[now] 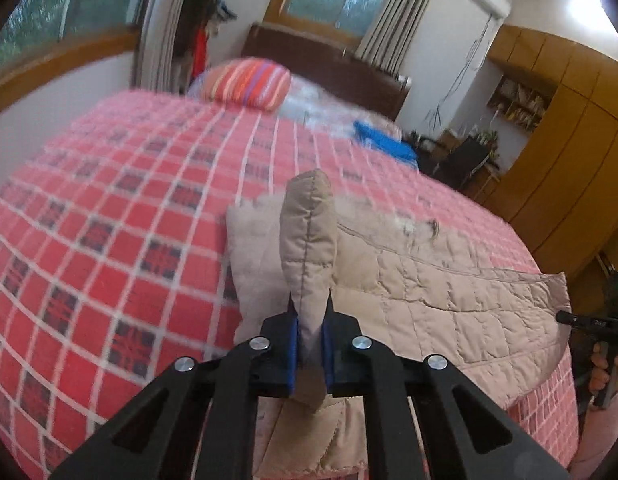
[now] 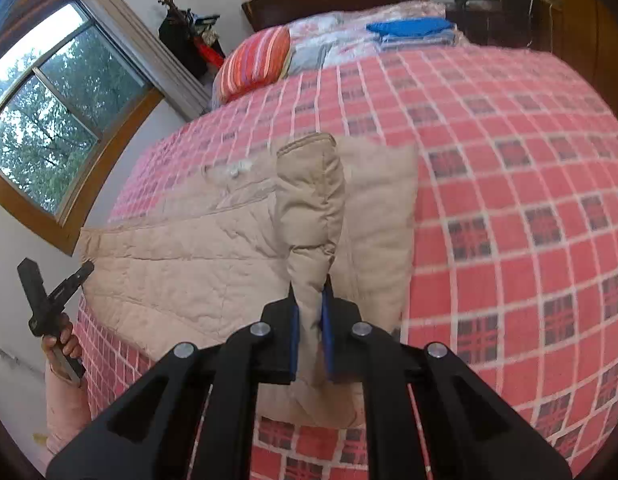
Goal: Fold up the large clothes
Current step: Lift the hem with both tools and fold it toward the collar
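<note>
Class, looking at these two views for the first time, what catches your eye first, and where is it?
A beige quilted coat sprawls across the red checked bedspread. Each hand-held gripper, left and right, pinches a puffy fold of it. A striped pillow lies by the headboard.

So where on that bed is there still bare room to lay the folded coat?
Bare bedspread lies between the beige coat and the striped pillow. The head end is crowded: the pillow, pale bedding and the blue folded clothes.
</note>
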Tool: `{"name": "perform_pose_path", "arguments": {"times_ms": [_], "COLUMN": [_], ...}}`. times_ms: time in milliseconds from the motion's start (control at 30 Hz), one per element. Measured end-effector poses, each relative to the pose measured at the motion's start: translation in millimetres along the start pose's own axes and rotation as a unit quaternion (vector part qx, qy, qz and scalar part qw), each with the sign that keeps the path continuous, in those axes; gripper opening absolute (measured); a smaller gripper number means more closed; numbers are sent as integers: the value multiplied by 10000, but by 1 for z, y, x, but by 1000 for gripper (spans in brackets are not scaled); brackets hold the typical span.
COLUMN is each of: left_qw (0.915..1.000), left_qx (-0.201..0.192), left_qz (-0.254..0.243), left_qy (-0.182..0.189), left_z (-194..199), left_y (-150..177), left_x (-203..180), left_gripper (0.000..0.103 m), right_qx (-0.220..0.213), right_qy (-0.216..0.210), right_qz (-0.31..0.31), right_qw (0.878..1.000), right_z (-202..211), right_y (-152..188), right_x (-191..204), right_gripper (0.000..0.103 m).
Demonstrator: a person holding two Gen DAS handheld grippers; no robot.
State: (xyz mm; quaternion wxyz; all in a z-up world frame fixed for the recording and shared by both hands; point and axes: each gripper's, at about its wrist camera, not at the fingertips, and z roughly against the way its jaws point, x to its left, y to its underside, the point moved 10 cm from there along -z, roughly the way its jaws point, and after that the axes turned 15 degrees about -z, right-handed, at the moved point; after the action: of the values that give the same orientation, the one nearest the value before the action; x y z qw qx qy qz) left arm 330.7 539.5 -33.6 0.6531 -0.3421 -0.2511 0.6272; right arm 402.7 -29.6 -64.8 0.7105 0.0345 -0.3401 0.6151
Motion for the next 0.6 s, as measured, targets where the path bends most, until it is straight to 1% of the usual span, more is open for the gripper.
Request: {"name": "perform_pose_path", "arguments": {"times_ms": [33,133,200,333,433,600], "left_qw": [9999,9997,9996,9995,9991,9977], "left_qx": [-96,-215,-225,-146,109,473], "left_qz": [-30,17,61,199,384,425], "left_qy": [-69,-122,-161,-190,-152,-228], "left_z": [1,-8,-19,-49,-78,-117], "left_y": [-10,-38,-51,-67,-63,-50], "left_x": [-1,2,6,18,26,37], "left_gripper": [9,9,9,10,10,10], "right_qx": [-60,-144,-187,-190,-89,115], "right_qy": [-18,-37,23,49,101,235], "right_qz": [-18,-82,-114,-299,-436,-640], "right_qw": [10000,9999,9998,9994,9990,9976], "right_z": [3,2,1,-21,-40,-80], "right_y": [-9,-33,-48,-75,-83,-93], "right_x": [4,13,12,10,2,-13], "right_gripper": [8,8,8,8,8,8]}}
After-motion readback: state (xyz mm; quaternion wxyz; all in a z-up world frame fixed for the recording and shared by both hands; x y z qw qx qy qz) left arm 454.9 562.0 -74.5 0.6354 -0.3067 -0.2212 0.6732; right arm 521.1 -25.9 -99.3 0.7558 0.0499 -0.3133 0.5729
